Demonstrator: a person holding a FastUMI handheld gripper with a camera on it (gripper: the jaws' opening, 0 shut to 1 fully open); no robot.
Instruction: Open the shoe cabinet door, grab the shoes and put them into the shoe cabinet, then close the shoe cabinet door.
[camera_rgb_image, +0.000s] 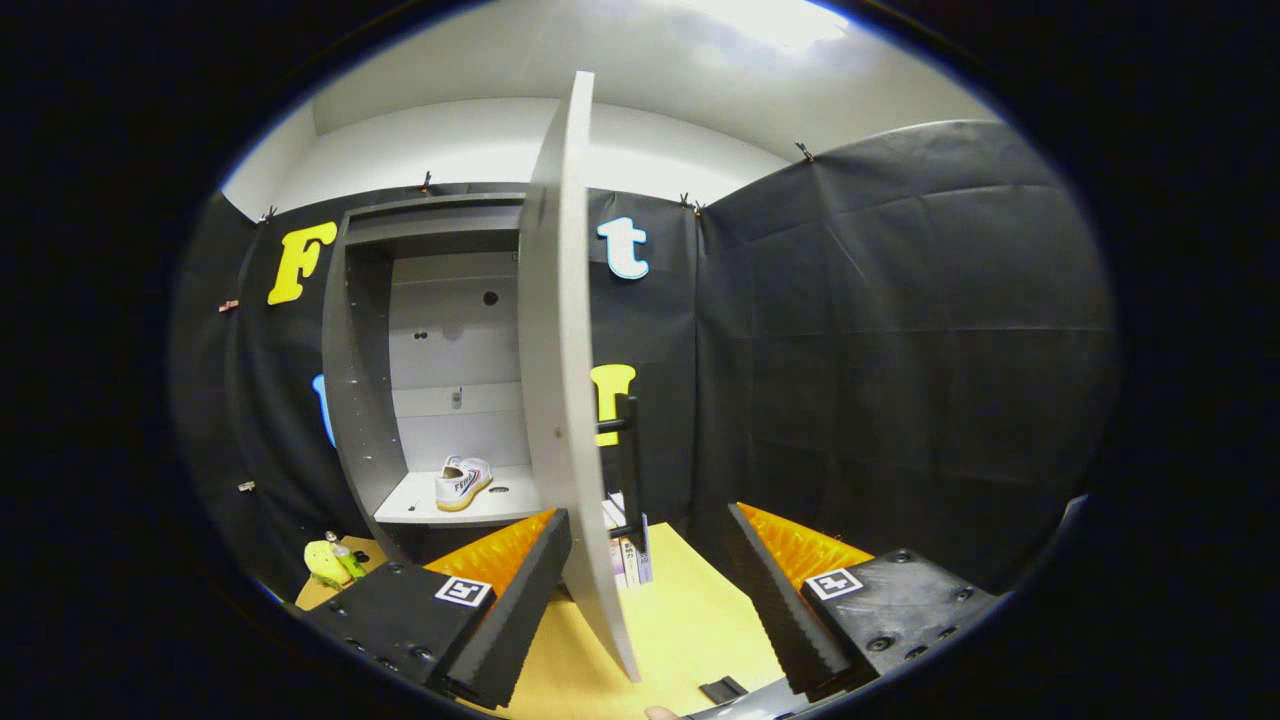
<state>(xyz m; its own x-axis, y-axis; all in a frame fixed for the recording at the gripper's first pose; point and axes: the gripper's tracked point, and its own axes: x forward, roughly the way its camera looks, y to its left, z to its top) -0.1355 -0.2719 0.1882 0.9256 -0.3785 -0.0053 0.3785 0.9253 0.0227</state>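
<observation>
- Standing wide open, the gripper (648, 590) holds nothing; the edge of the cabinet door (560, 400) rises between its two fingers, closer to the left one.
- The door is swung open and shows its thin edge; a dark handle (630, 465) is on its right face.
- Beyond the fingers, left of the door, the shoe cabinet (400, 330) is open.
- One white shoe (462, 483) lies on its lower shelf (420, 508).
- Some books (628, 550) stand on the yellow table (690, 620) just behind the door.
</observation>
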